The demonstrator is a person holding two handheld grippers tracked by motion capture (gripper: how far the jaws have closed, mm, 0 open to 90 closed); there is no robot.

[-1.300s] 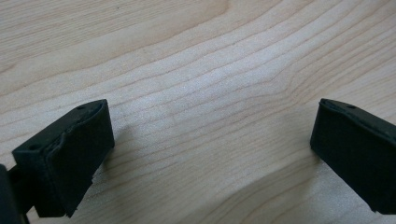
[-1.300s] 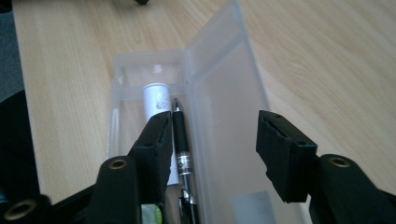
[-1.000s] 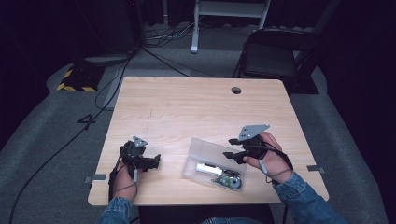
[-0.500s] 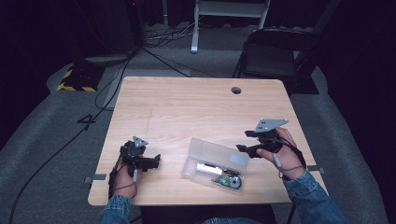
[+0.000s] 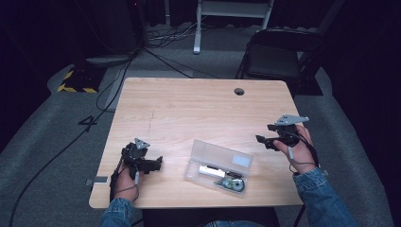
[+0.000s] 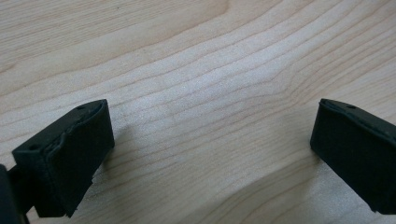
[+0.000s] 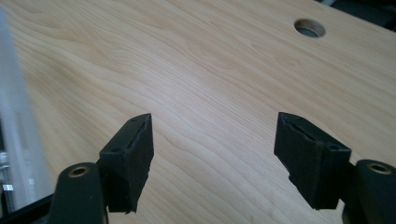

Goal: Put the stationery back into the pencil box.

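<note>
Care at the near edge comes first: the clear plastic case point(image 5: 218, 167) lies on the tabletop point(image 5: 198, 109) close to the person's side, between the two hands, its lid swung open toward the back and a white block plus a small dark, greenish part resting in the tray. The left hand-held gripper point(image 5: 156, 164) sits low on the wood just left of the case, apart from it, and in the left gripper view its jaws are spread wide with only bare grain between them. The right hand-held gripper point(image 5: 261, 140) is raised a little and stands off to the right of the case, also clear of it; in the right gripper view its jaws are likewise spread and empty, with the pale edge of the case point(image 7: 16, 116) at the far left of that picture. Judging from this, the step in hand is an approach to the case, and it probably goes best if one gripper steadies the tray wall while the other comes in level with the lid edge, since thin plastic likely slides or tips under a one-sided push. Farther off, the cable hole point(image 5: 239, 91) and the chair point(image 5: 279, 52) behind the tabletop are well out of the way.
</note>
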